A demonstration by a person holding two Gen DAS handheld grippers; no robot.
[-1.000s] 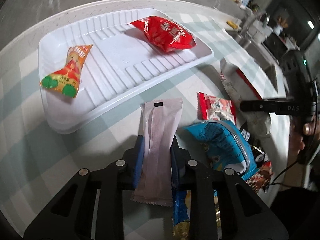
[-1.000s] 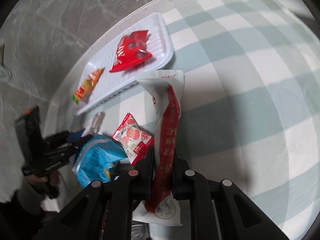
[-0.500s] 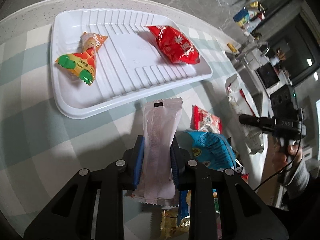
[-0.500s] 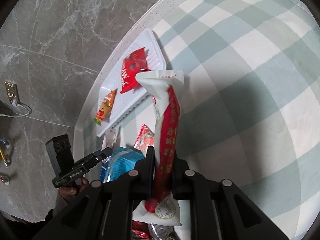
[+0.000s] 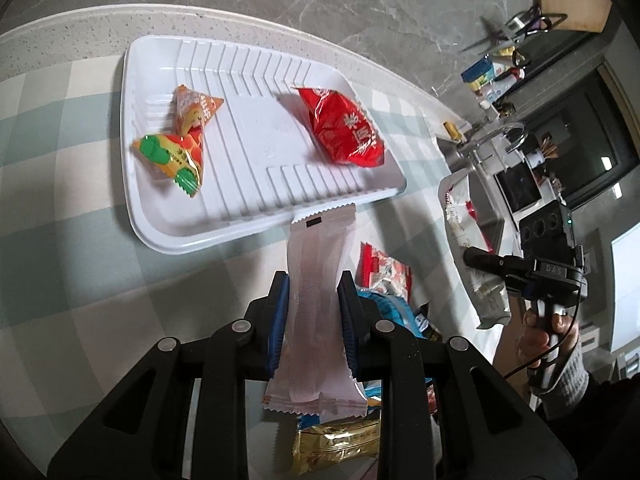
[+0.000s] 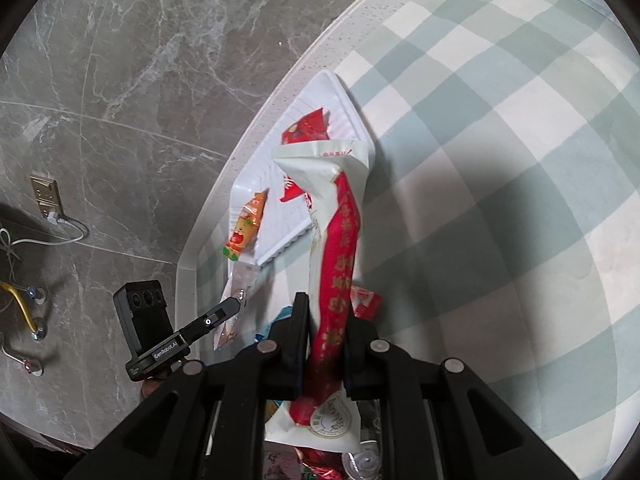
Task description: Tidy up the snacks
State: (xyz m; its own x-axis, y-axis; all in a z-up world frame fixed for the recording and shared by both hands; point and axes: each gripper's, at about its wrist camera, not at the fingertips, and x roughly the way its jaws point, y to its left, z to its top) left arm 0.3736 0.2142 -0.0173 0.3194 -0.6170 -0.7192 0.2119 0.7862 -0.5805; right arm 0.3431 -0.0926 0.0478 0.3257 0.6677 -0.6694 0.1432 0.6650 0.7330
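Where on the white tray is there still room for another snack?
The white tray has a bare ribbed strip down its middle, between the orange-green packet and the red packet. The snack pile on the checked cloth is crowded.

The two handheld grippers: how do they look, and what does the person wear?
Both are black plastic. The left gripper has blue pads on its fingers and round silver screws on angular open-frame arms. The right gripper, seen from the left wrist view, carries a boxy black camera block, white lettering and a thin black cable. A grey knit sleeve covers the wrist.
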